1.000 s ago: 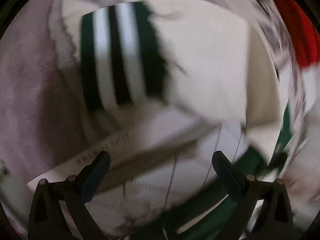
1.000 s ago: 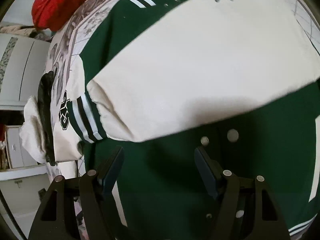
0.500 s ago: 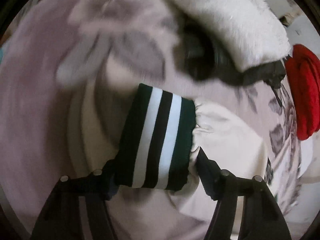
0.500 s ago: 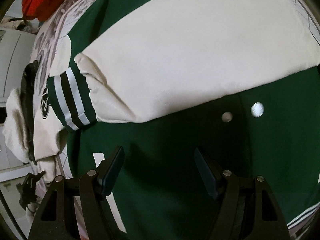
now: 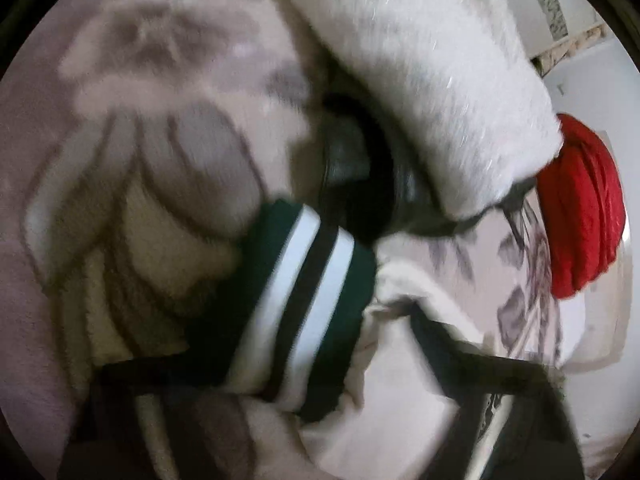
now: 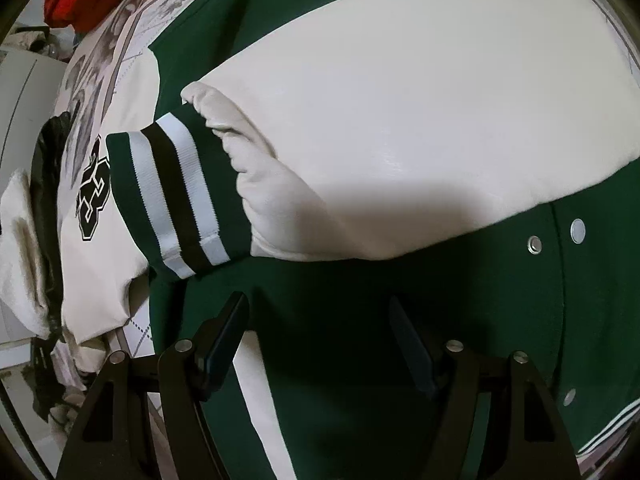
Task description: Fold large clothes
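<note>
A green varsity jacket (image 6: 360,320) with cream sleeves lies on the bed. One cream sleeve (image 6: 380,128) is folded across its front, its striped cuff (image 6: 176,196) at the left. My right gripper (image 6: 320,332) is open and empty just above the green front, near the snaps (image 6: 534,245). In the blurred left wrist view, the other sleeve's striped cuff (image 5: 296,300) sits between the fingers of my left gripper (image 5: 280,364); whether they pinch it I cannot tell.
The bedspread (image 5: 160,80) is pinkish with a grey flower print. A white fluffy garment (image 5: 432,80), a dark item (image 5: 352,184) and a red garment (image 5: 580,208) lie beyond the cuff. A white cabinet (image 6: 20,92) stands at the left.
My left gripper swung to the second sleeve's cuff and closed in around it. My right gripper drew back, so the folded sleeve's cuff shows larger and more central.
</note>
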The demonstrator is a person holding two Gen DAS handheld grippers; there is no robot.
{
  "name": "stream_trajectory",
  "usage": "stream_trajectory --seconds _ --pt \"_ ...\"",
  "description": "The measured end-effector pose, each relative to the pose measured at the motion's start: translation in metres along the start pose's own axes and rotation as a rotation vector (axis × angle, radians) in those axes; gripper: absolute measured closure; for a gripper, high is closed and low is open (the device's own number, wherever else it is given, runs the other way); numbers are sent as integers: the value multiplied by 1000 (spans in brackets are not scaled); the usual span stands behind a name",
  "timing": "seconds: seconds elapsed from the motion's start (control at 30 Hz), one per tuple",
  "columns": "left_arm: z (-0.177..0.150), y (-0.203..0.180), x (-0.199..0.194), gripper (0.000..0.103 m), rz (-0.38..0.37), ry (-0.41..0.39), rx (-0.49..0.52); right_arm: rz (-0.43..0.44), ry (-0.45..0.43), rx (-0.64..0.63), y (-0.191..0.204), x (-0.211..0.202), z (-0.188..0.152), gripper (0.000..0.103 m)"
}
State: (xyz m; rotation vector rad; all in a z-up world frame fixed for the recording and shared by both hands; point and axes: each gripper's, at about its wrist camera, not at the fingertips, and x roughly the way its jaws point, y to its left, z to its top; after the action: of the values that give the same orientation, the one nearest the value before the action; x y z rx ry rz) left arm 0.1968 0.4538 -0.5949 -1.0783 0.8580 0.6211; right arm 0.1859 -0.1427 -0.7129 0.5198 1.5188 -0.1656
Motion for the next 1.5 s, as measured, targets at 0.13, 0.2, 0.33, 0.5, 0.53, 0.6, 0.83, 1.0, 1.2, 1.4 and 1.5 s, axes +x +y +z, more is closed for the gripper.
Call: stream_trajectory --seconds 0.13,0.2,0.33,0.5,0.53,0.6,0.83,1.0,1.2,1.4,1.5 --pt "13 -12 -27 93 65 -100 91 -118 -32 -20 11 -7 3 29" --pt "23 -22 -39 93 73 -128 141 -206 -71 -45 14 -15 3 29" --pt "25 -50 -79 93 86 -189 286 -364 -187 -87 18 -41 6 9" --pt "2 -120 -134 93 67 -301 537 -413 -268 -149 26 -61 15 8" --pt "-5 -135 -143 93 50 -307 578 -401 -269 -152 26 -62 18 8" --pt "-22 -160 -157 94 27 -316 639 -352 -261 -143 22 -66 23 8" --pt "-150 -276 -196 94 -98 -280 950 -204 -193 -46 -25 -85 26 8" --pt "-296 -354 -188 94 -224 -80 1105 -217 -182 41 -119 -111 24 8" --pt "-503 -418 -153 94 -296 167 1306 -214 -171 238 -263 -131 34 8" --pt "-621 -439 -104 85 -198 320 1452 -170 -163 306 -353 -138 49 8" --pt "-631 -436 -94 80 -168 371 1439 -119 -144 300 -373 -137 51 8"
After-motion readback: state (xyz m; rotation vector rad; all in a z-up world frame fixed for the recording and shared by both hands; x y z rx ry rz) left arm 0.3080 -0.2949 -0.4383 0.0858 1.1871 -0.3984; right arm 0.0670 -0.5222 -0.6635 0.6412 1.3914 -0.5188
